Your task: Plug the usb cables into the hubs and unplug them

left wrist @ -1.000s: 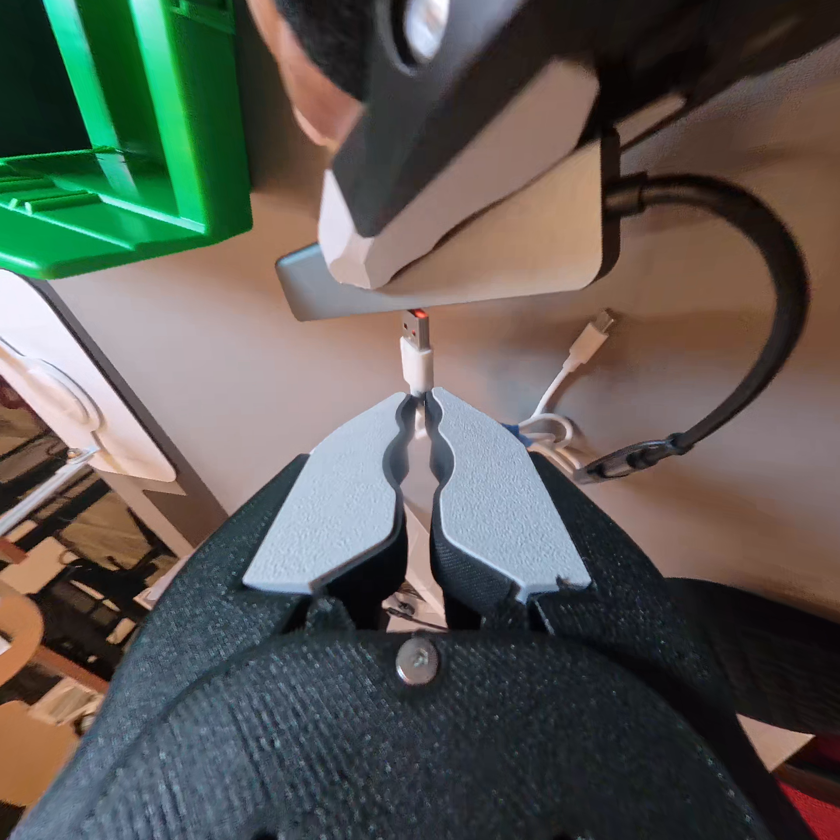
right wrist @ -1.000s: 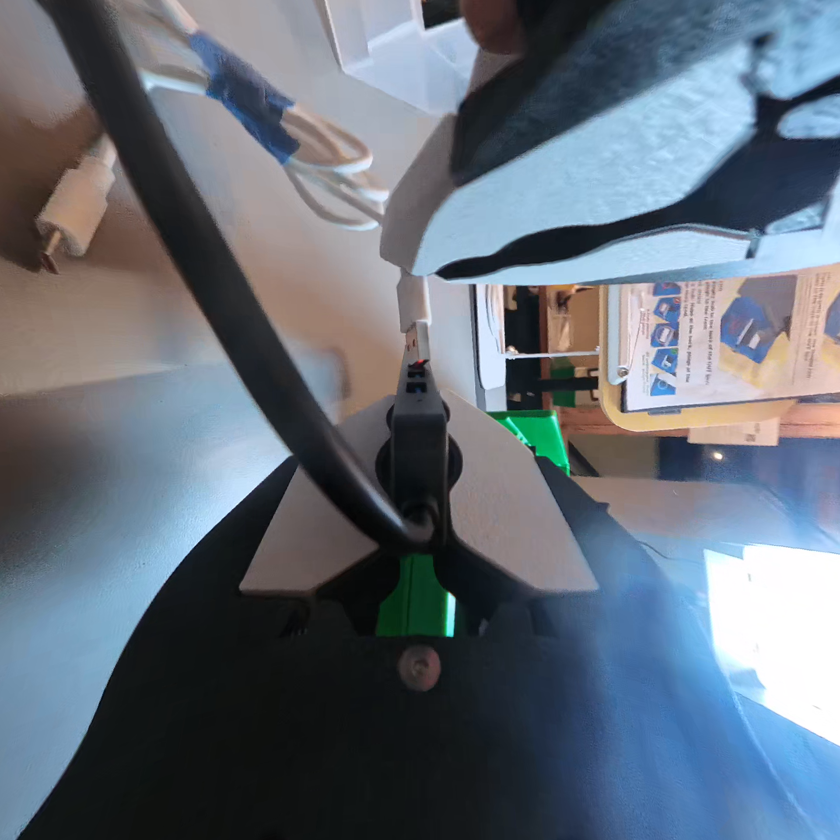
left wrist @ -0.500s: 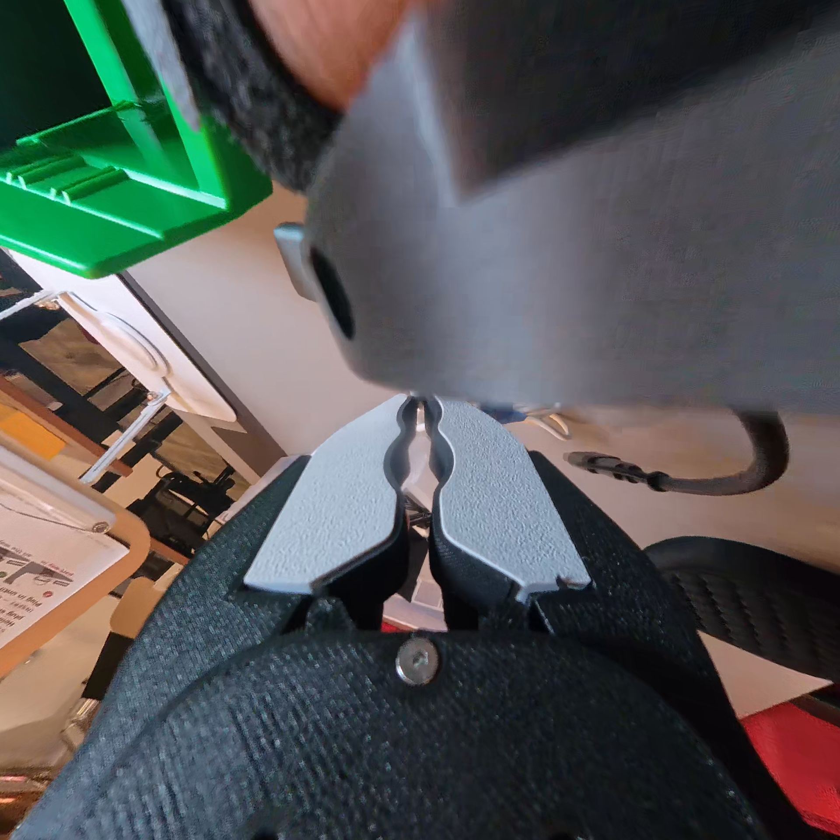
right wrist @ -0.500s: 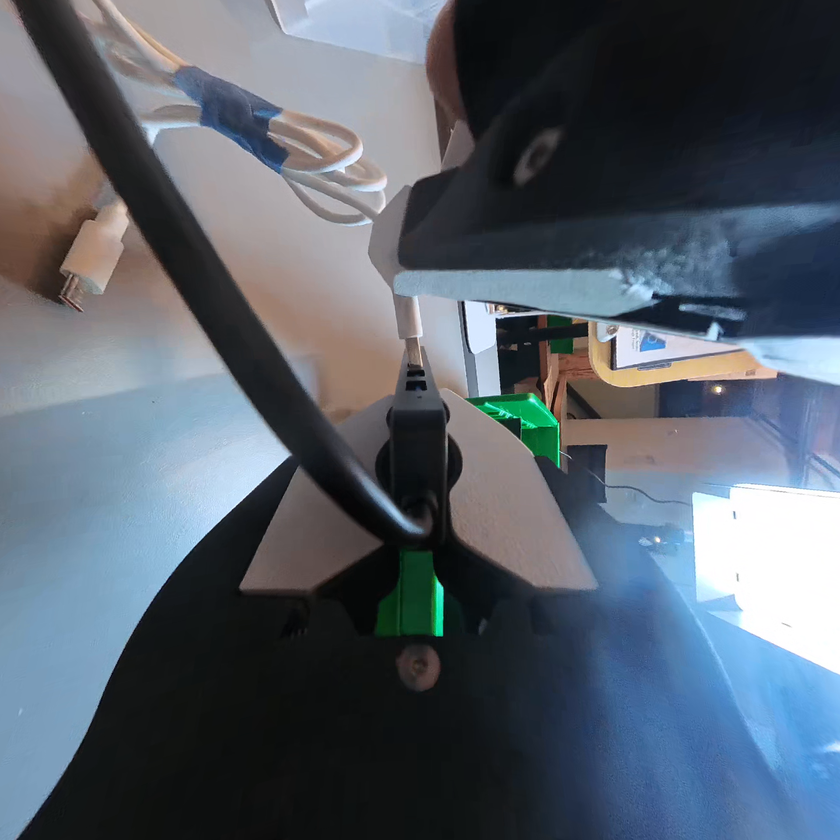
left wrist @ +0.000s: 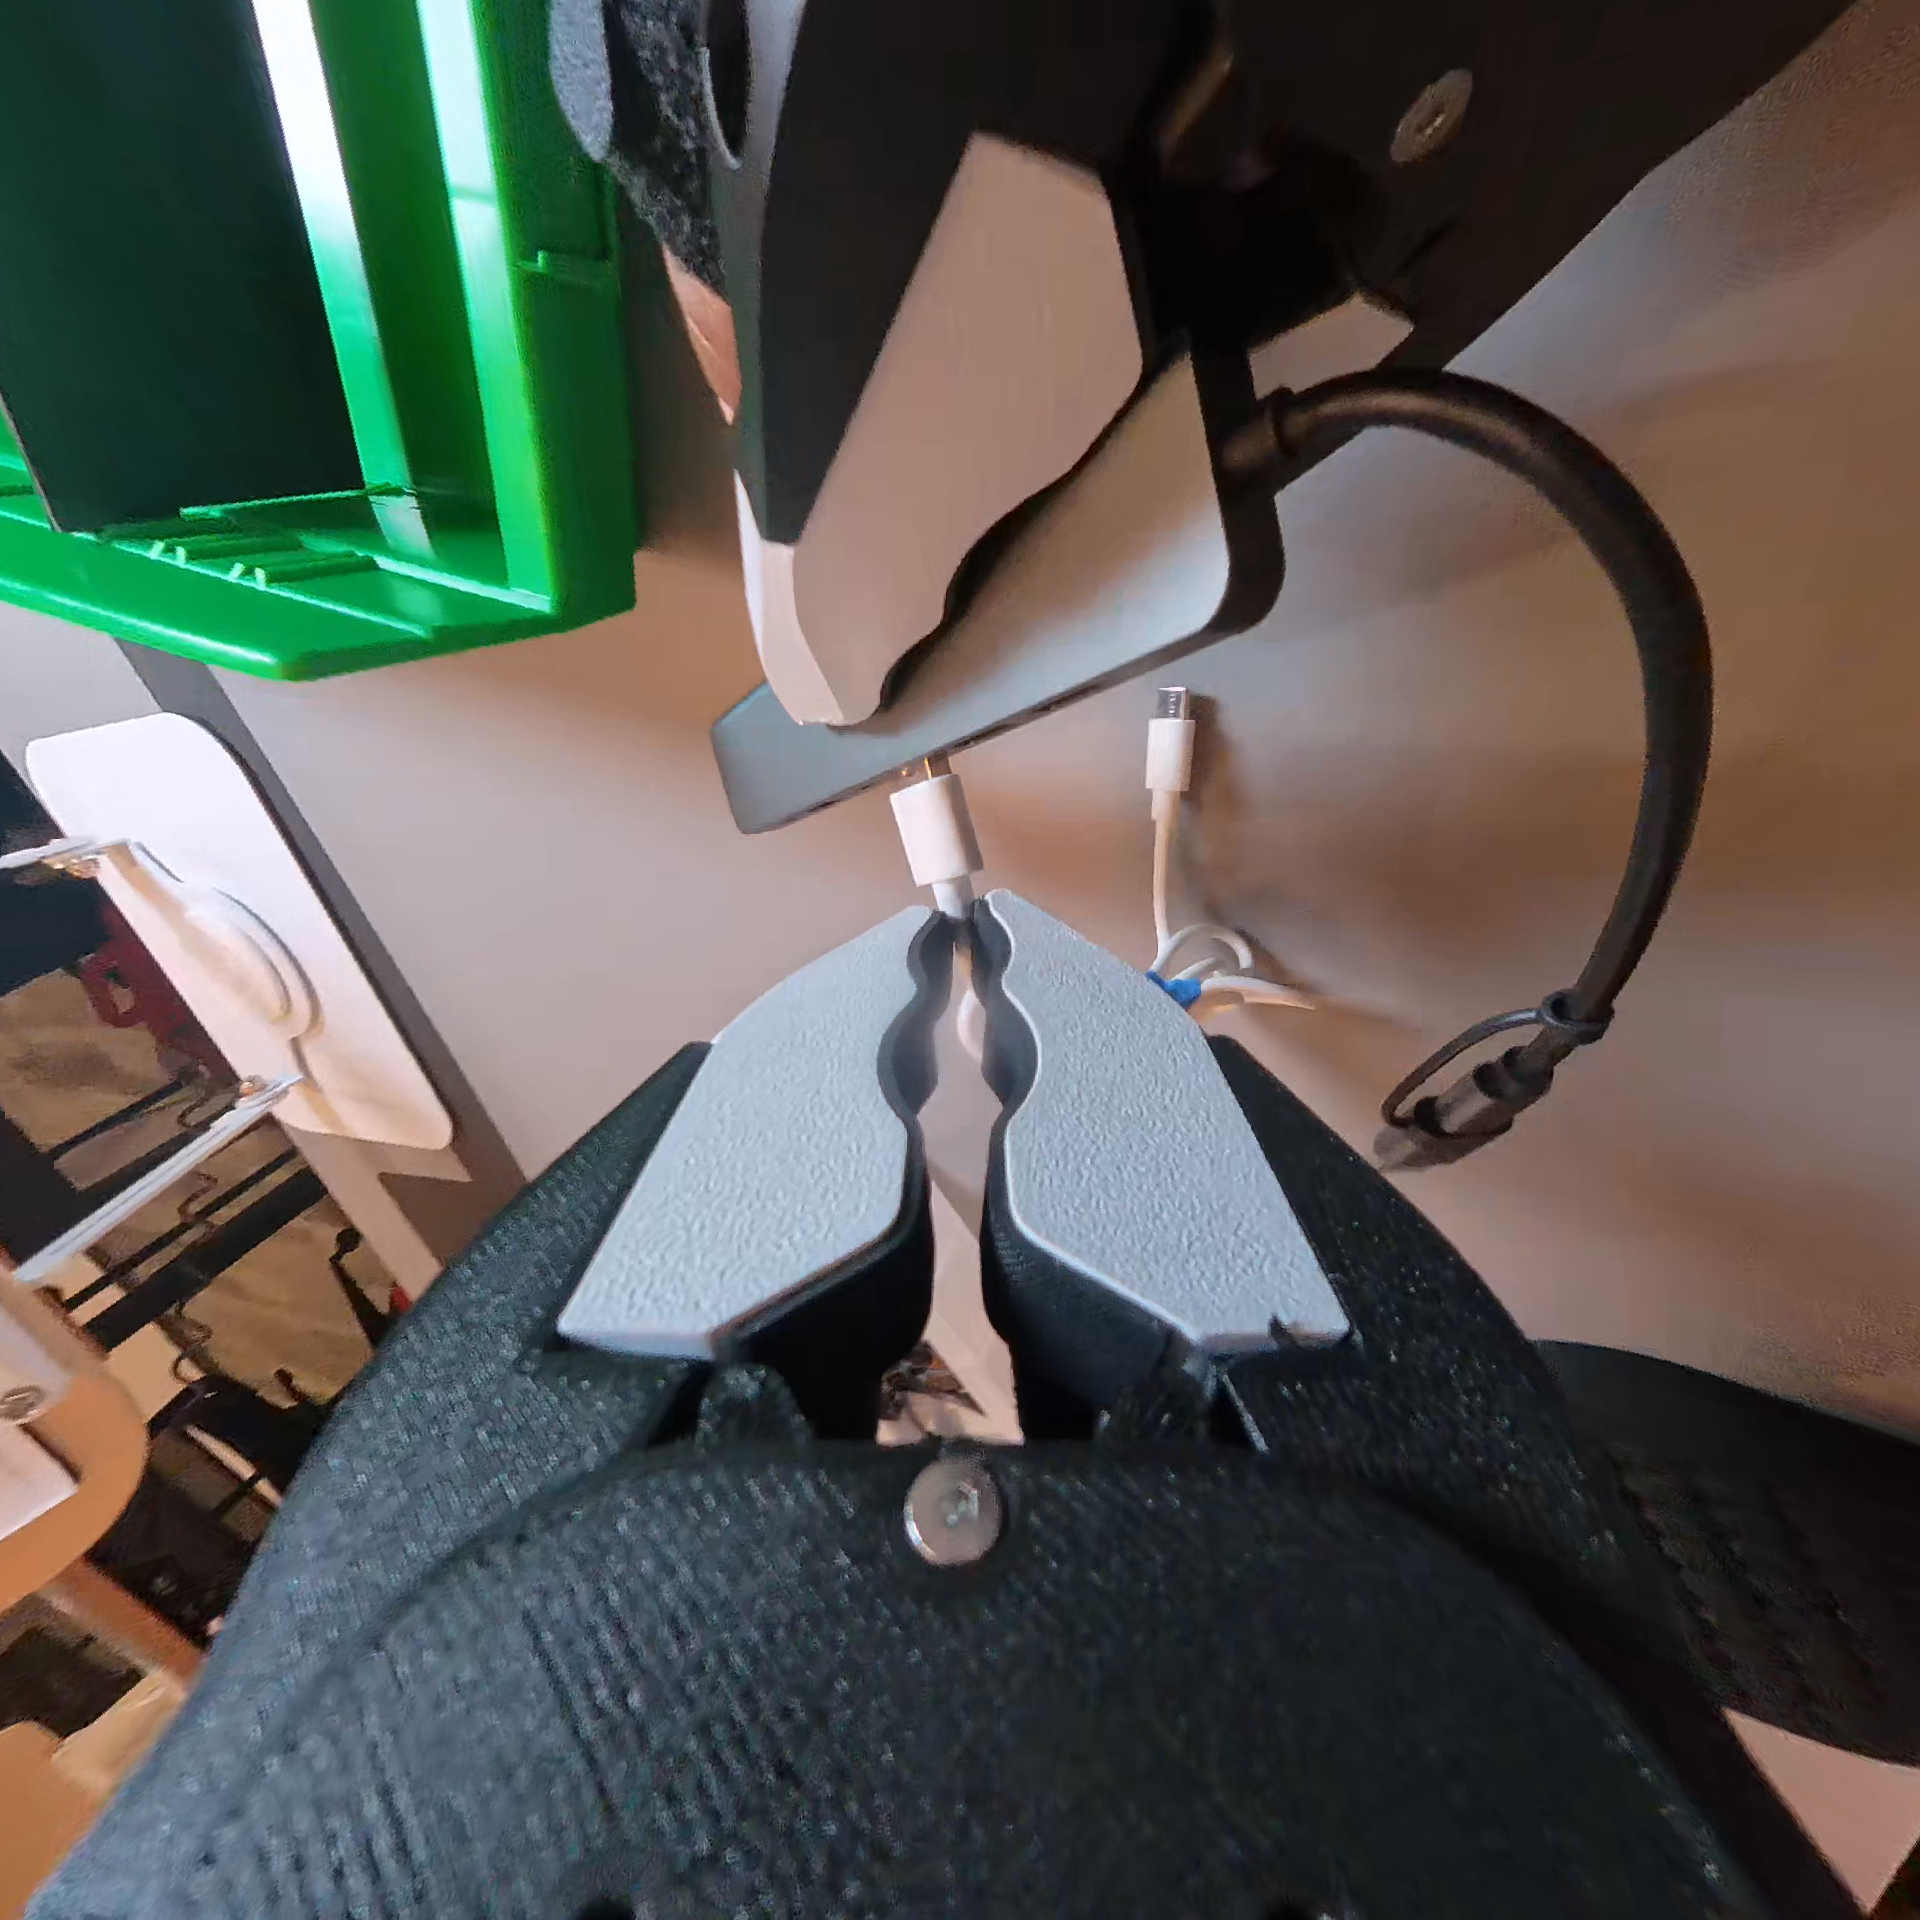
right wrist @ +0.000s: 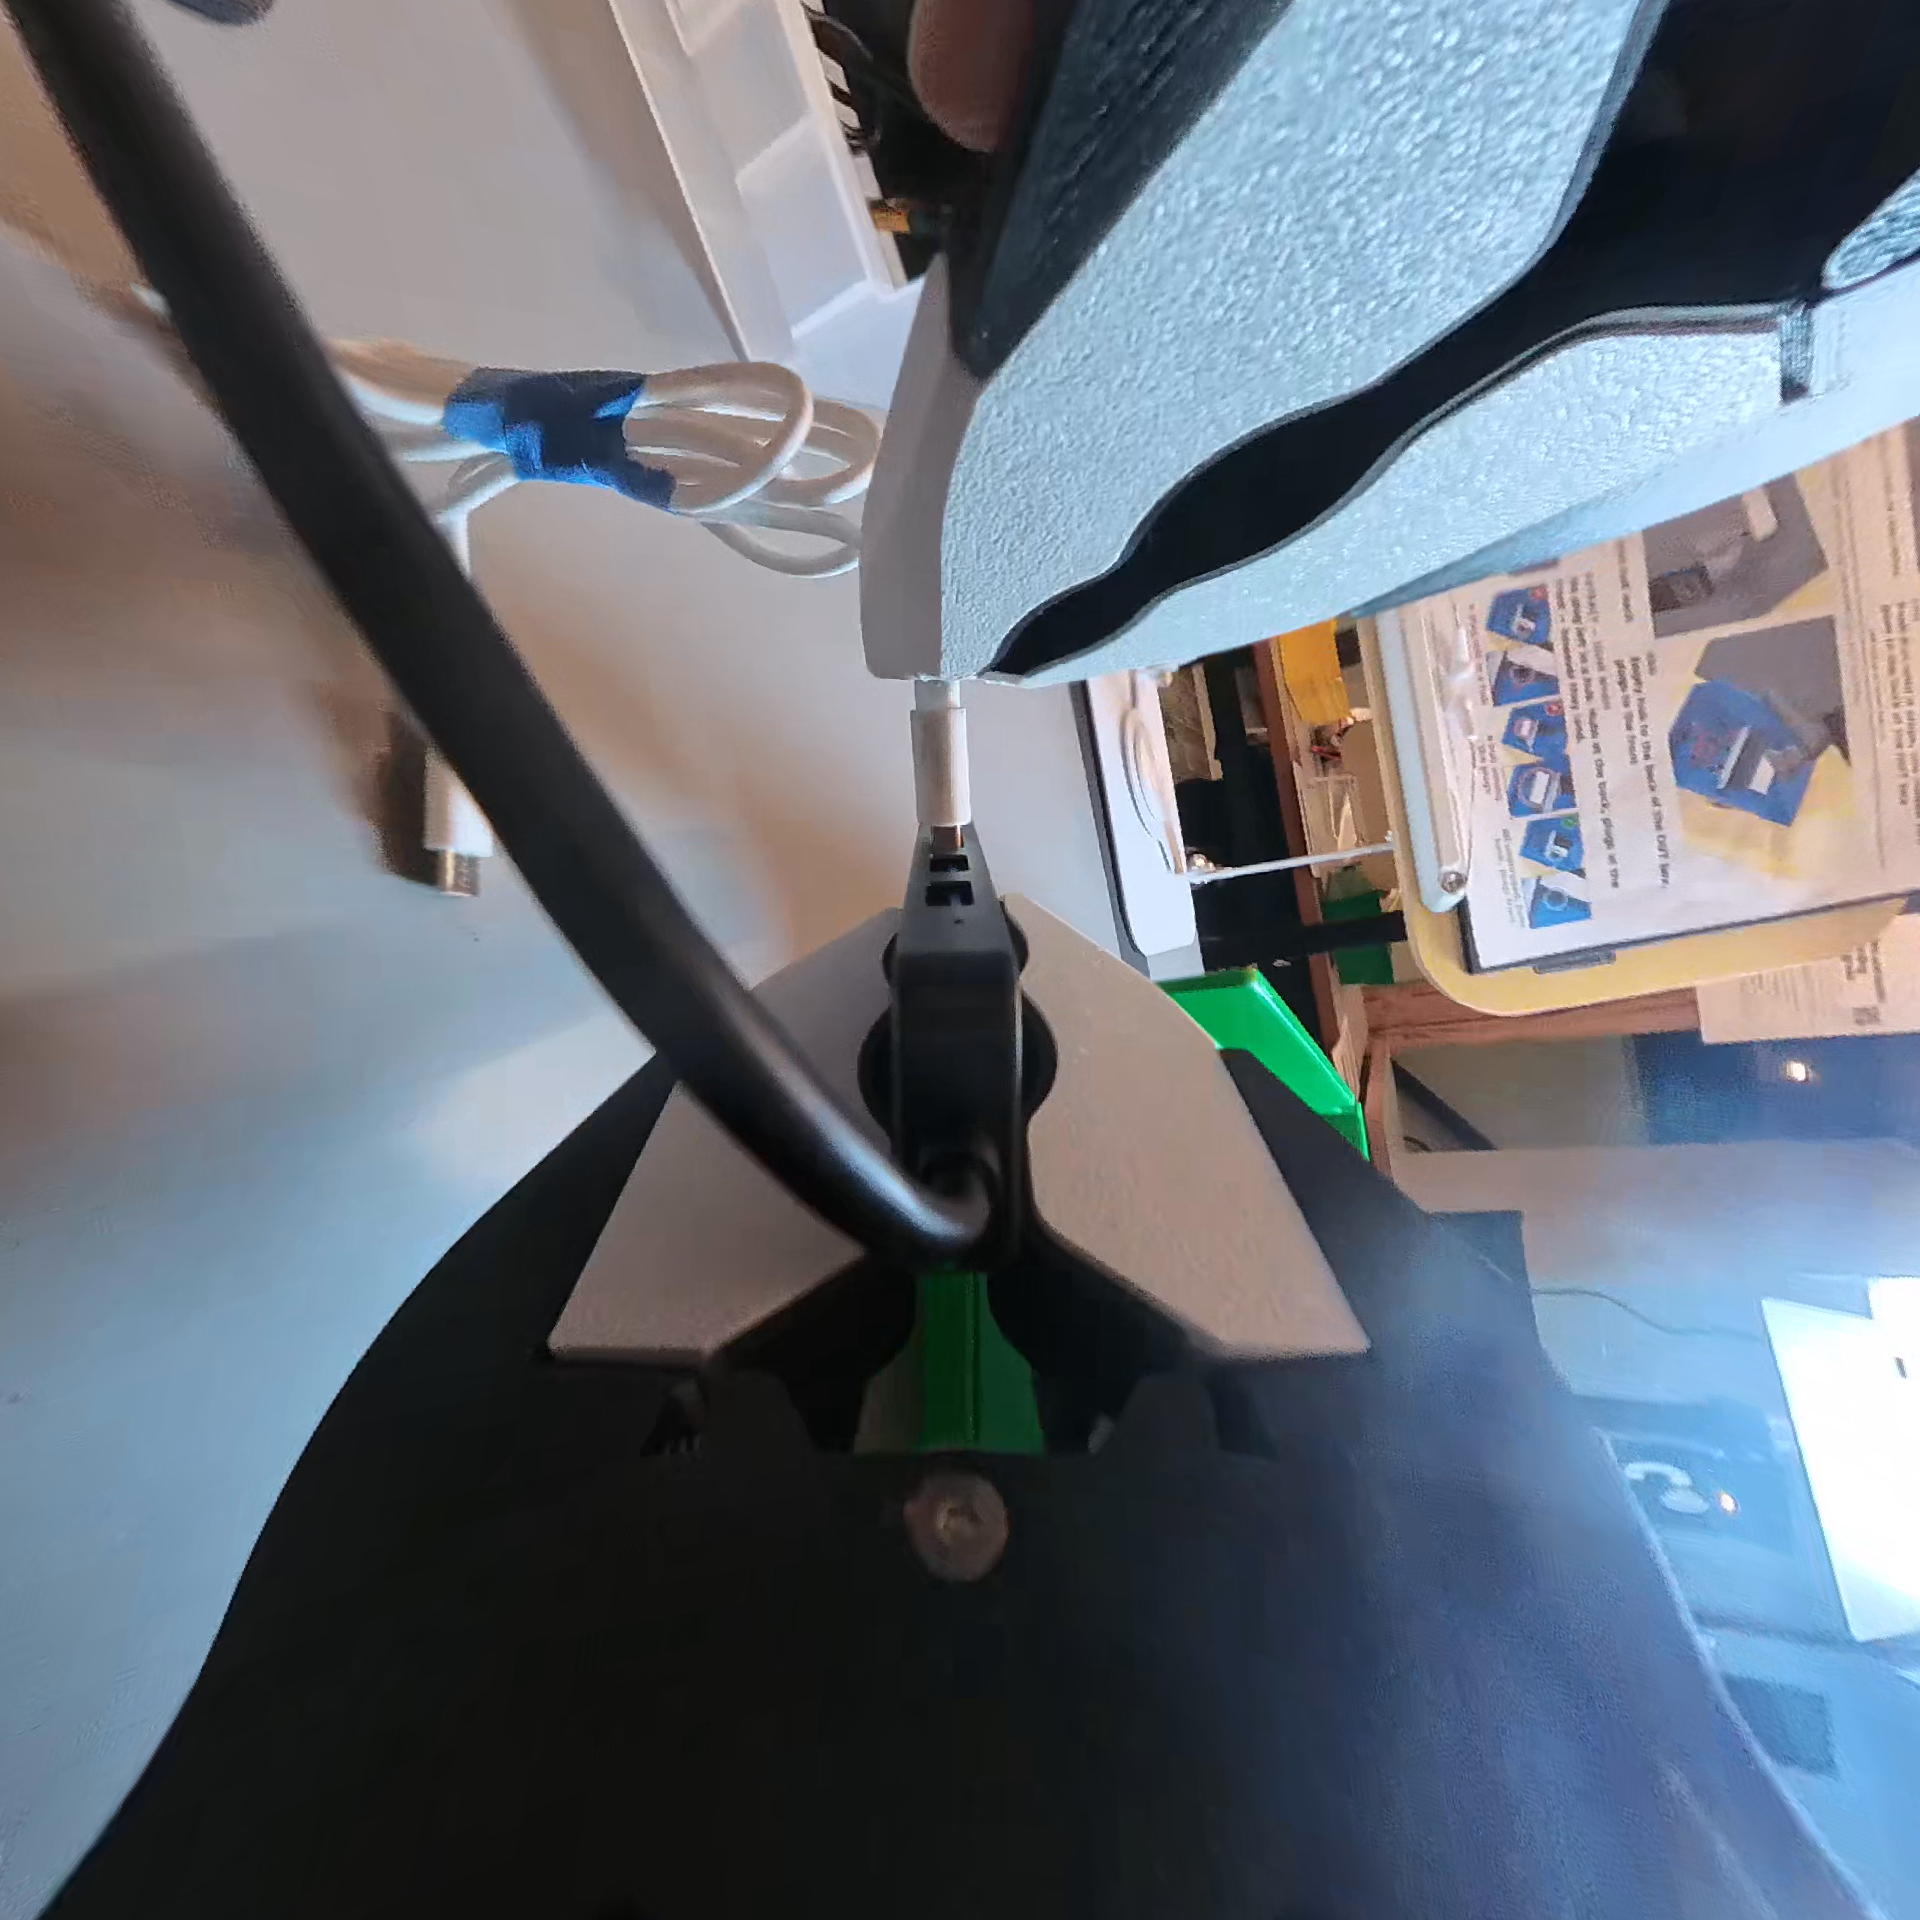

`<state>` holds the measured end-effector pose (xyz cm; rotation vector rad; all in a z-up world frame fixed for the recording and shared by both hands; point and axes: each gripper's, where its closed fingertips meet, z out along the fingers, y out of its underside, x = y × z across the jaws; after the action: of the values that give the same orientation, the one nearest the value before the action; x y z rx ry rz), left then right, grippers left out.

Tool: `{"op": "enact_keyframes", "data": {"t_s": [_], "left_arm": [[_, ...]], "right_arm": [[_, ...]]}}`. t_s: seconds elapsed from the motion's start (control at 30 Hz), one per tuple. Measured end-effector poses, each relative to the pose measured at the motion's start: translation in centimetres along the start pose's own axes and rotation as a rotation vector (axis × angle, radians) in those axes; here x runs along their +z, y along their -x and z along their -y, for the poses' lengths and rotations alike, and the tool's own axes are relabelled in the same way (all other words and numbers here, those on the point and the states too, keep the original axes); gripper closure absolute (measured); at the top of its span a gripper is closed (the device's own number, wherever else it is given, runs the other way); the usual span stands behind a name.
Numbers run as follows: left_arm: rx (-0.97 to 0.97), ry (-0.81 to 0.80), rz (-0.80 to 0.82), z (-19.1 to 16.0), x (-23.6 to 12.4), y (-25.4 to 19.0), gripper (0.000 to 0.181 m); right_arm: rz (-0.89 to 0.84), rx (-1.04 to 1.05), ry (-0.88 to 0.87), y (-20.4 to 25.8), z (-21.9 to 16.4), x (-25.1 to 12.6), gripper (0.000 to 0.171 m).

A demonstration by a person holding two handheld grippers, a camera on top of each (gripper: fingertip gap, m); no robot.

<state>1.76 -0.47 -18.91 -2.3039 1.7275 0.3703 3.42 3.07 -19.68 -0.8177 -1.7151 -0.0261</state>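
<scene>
White plastic of the USB plug [left wrist: 940, 831] is now seated against the grey hub [left wrist: 997, 675]; a second ago its metal tip was fully bared, so insertion is judged nearly done. The cable just behind the plug is clamped by the left gripper [left wrist: 961, 914], fingers together. The hub is clamped by the right gripper [right wrist: 951, 935], at 12 o'clock of the left one. A loose white connector [left wrist: 1169, 743] is seen at 1 o'clock. Unplugging is judged to remain.
</scene>
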Motion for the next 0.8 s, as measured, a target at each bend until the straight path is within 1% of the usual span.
{"op": "enact_keyframes", "data": {"t_s": [0.23, 0.3, 0.4, 0.47, 0.5, 0.53, 0.57, 0.6, 0.67, 0.7, 0.8], "left_arm": [[-0.061, -0.082, -0.003, -0.5, 0.9, -1.7, 0.178], [-0.090, -0.138, -0.002, -0.4, 1.4, -2.0, 0.178], [-0.204, -0.321, -0.019, -0.4, 1.5, -2.1, 0.176], [-0.278, -0.499, 0.050, -0.2, 0.7, -1.3, 0.175], [-0.310, -0.576, 0.080, -0.2, 0.2, -1.0, 0.168], [-0.335, -0.620, 0.105, -0.4, 0.1, -0.8, 0.157], [-0.360, -0.641, 0.116, -0.6, 0.2, -0.8, 0.151], [-0.385, -0.671, 0.104, -0.6, 0.2, -1.0, 0.150], [-0.423, -0.710, 0.030, -0.2, 0.4, -1.8, 0.161], [-0.439, -0.725, 0.004, -0.1, 0.5, -1.9, 0.162], [-0.542, -0.853, -0.127, 0.6, -0.4, -2.1, 0.168]], "right_arm": [[0.003, -0.127, 0.001, 1.3, 0.8, 0.2, 0.163], [0.020, -0.135, -0.001, 1.7, 0.7, 0.2, 0.163], [0.047, -0.119, 0.004, 2.1, 0.4, 0.4, 0.160], [0.013, -0.090, -0.018, 1.0, 0.5, 0.3, 0.161], [0.002, -0.086, -0.033, 0.5, 0.5, 0.2, 0.160], [-0.012, -0.100, -0.041, 0.3, 0.5, 0.2, 0.160], [-0.026, -0.120, -0.042, 0.3, 0.5, 0.2, 0.160], [-0.035, -0.145, -0.044, 0.5, 0.5, 0.3, 0.160], [-0.080, -0.201, -0.072, 0.6, 1.2, 0.1, 0.160], [-0.101, -0.229, -0.084, 0.6, 1.6, -0.1, 0.160], [-0.179, -0.293, -0.099, 0.0, 2.1, -0.6, 0.160]]}}
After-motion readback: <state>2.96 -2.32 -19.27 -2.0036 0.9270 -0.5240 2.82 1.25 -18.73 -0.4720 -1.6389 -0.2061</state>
